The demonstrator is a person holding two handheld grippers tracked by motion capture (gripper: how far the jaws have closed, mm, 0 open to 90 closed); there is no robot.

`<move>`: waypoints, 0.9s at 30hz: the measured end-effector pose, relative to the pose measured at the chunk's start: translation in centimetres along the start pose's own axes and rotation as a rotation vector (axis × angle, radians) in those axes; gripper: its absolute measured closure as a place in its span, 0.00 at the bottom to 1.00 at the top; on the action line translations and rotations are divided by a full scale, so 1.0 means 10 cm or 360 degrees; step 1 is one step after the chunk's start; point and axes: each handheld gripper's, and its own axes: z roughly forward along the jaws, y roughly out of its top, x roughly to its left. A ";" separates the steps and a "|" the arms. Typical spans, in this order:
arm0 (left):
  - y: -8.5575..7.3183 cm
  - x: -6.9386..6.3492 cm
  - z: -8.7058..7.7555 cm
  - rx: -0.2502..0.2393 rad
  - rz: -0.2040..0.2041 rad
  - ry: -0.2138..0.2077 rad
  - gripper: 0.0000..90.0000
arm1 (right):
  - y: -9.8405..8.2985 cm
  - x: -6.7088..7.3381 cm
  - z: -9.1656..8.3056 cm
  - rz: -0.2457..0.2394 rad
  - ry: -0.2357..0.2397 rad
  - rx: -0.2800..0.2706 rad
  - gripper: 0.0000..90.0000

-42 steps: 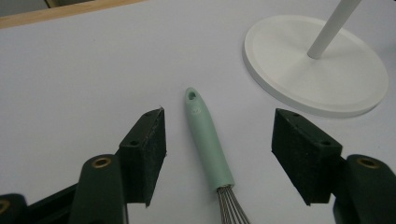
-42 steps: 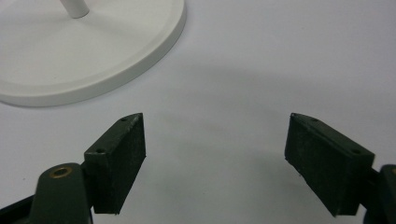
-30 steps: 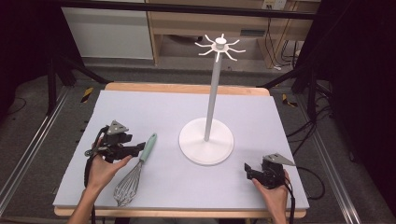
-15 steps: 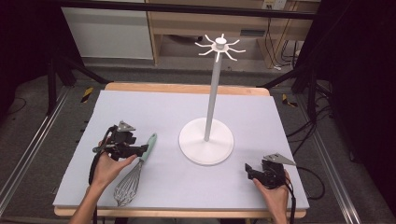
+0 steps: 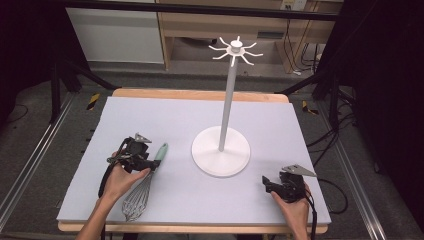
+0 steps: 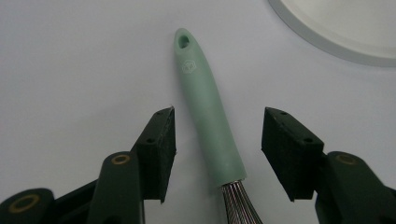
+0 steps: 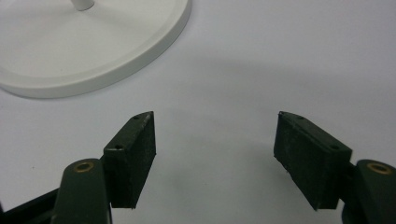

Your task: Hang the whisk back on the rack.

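Jaws of the left gripper (image 6: 218, 135) are closing around the whisk (image 6: 210, 121) handle, pads not yet touching; the right gripper (image 7: 215, 154) rests released on the surface (image 5: 165, 115).

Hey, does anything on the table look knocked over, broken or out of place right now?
Nothing stands out. The whisk lies flat and intact, its green handle between the closing left gripper jaws, and the white stand is upright.

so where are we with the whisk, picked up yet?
Not yet. Done: the left gripper straddles the whisk's green handle, just above the wires. In hand: its jaws are closing, pads not yet touching, and the whisk lies flat on the table. Left: grip, lift, and probably hang it on the white stand. The right gripper is open over bare table.
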 end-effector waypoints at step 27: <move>-0.07 0.00 0.26 0.0222 -0.0068 -0.0059 0.68 | 0.00 -0.01 -0.01 0.0002 -0.0010 -0.0002 0.33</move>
